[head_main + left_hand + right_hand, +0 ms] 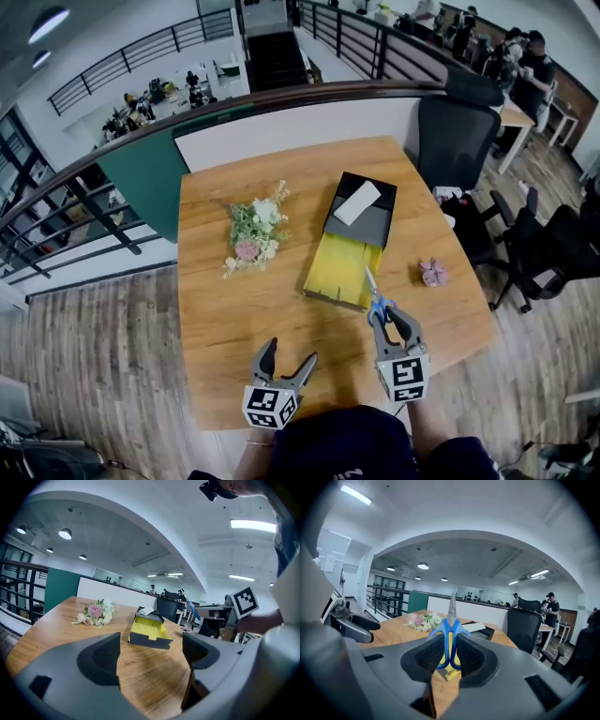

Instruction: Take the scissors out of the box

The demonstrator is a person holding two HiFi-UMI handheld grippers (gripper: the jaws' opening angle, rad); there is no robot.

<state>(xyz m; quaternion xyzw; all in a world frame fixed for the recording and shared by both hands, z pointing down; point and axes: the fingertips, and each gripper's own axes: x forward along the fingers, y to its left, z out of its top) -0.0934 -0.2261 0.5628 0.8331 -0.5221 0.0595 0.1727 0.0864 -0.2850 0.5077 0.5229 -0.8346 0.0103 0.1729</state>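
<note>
My right tongs [389,317] clamp the blue-handled scissors [372,289], blades pointing away from me toward the yellow box's [336,270] near corner. My left tongs [289,354] gape empty, left of it.

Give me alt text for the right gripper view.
The right hand-held gripper is shut on the blue handles of the scissors, blades pointing forward. Beyond, a wooden table holds a bunch of flowers and a black box.

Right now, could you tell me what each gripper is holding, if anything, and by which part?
The right gripper holds the scissors by their blue handles, blades pointing forward; the left gripper holds nothing, its jaws apart.
</note>
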